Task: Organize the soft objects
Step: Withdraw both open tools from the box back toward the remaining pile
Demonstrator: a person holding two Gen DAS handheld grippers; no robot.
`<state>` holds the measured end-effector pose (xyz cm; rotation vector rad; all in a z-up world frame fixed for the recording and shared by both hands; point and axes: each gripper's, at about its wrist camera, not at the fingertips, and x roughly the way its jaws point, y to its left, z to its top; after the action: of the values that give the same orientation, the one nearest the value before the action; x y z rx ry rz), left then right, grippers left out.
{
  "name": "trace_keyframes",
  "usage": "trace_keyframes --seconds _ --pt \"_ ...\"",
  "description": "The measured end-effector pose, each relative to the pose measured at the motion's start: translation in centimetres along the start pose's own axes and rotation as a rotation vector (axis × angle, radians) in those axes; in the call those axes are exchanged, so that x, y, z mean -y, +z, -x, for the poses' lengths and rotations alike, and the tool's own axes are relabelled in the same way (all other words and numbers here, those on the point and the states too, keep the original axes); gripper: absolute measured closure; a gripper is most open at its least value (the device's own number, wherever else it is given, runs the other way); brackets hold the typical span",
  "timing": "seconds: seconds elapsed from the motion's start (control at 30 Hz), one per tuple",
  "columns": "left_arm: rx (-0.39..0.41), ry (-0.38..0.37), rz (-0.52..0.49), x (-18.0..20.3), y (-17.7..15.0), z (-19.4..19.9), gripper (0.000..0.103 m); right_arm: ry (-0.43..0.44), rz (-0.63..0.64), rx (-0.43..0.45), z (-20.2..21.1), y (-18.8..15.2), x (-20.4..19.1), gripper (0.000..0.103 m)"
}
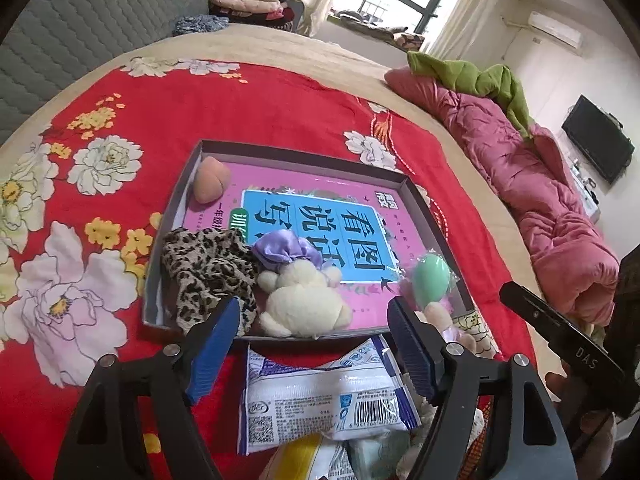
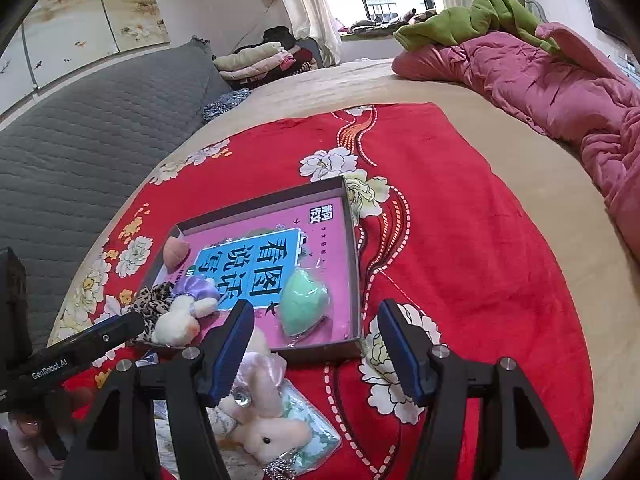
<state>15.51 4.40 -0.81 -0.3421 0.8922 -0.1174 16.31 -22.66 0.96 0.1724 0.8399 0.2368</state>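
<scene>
A shallow grey box (image 1: 424, 204) (image 2: 354, 264) with a pink and blue book cover inside lies on the red floral blanket. In it are a peach sponge (image 1: 211, 182) (image 2: 175, 252), a leopard scrunchie (image 1: 204, 268) (image 2: 154, 306), a cream plush with a purple bow (image 1: 302, 296) (image 2: 180, 316) and a green sponge in plastic (image 1: 430, 282) (image 2: 304, 304). My left gripper (image 1: 314, 344) is open above the box's near edge and a white wipes packet (image 1: 324, 396). My right gripper (image 2: 316, 348) is open, empty, just before the box; a pink plush rabbit (image 2: 264, 416) lies under its left finger.
A pink quilt (image 1: 532, 184) (image 2: 560, 88) with a green cloth (image 2: 480, 16) lies along the bed's right side. A grey padded headboard (image 2: 88, 152) stands at the left, folded clothes (image 2: 260, 60) behind it. More packets (image 1: 320, 456) lie near the left gripper.
</scene>
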Motion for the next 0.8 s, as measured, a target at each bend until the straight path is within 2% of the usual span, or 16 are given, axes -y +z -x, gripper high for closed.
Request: trace_keyframes --seconds 0.17,0.53,0.8 --pt "0.017 0.007 0.03 -0.8 0.0 1.5 0.025 0.018 0.002 0.013 0.5 0.2 -0.4 0.035" --pt "0.068 0.036 0.075 -1.9 0.3 4.7 0.025 0.049 -0.006 0.054 2.3 0.5 -0.6 0.035" --pt "0.064 0.051 0.089 -2.1 -0.1 5.3 0.025 0.064 0.01 0.076 3.5 0.4 -1.1 0.034"
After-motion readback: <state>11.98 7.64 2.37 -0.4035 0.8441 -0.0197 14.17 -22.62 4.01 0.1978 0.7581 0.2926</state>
